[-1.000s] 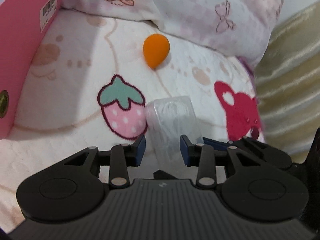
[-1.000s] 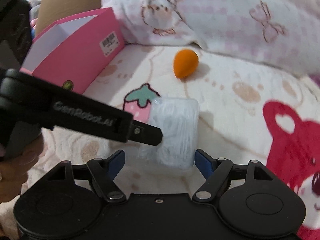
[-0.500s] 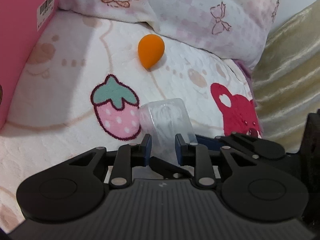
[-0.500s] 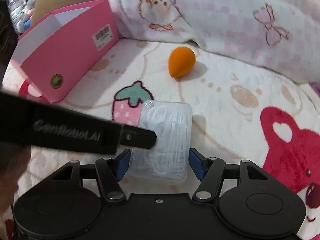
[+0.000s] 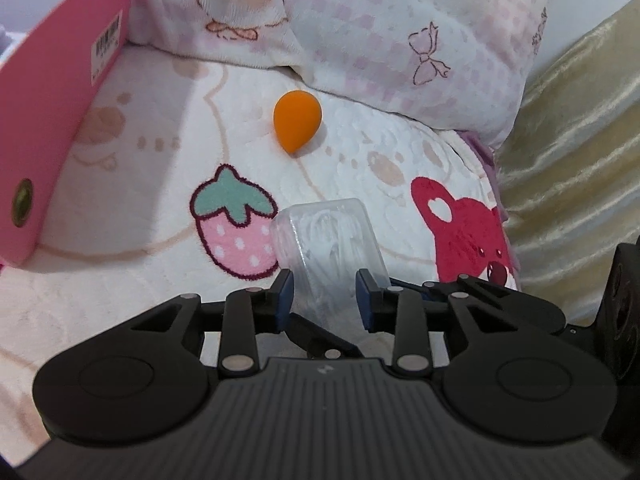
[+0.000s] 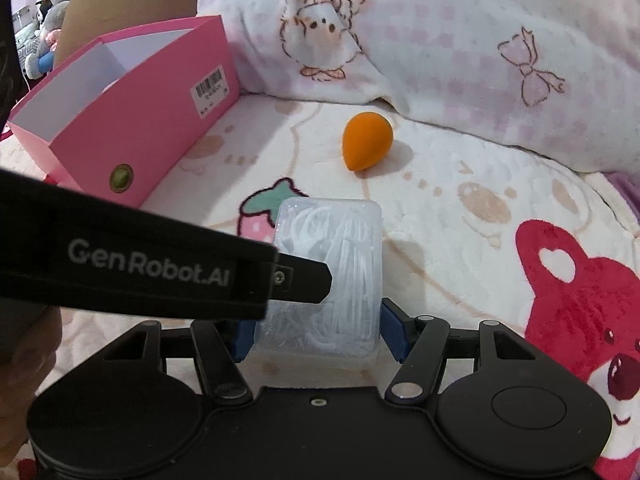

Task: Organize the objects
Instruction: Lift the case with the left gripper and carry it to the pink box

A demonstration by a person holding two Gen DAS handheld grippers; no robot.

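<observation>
A clear plastic box of white floss picks (image 6: 332,276) is lifted off the blanket; it also shows in the left wrist view (image 5: 332,252). My right gripper (image 6: 318,334) is shut on the box's near end. My left gripper (image 5: 324,296) has its jaws either side of the same box, with a small gap on the left pad, so its grip is unclear. Its finger (image 6: 296,280) crosses the box in the right wrist view. An orange teardrop sponge (image 6: 366,146) lies farther back, and also shows in the left wrist view (image 5: 297,126).
An open pink box (image 6: 132,116) stands at the left, seen also in the left wrist view (image 5: 52,120). A pink checked pillow (image 6: 440,48) lies behind. A cream blanket with a strawberry (image 5: 236,228) and a red bear (image 6: 580,300) covers the bed. Gold fabric (image 5: 572,160) is at right.
My right gripper has closed on the floss box and raised it. My left gripper narrowed half a second ago and has opened a little since. Both views have tilted up.
</observation>
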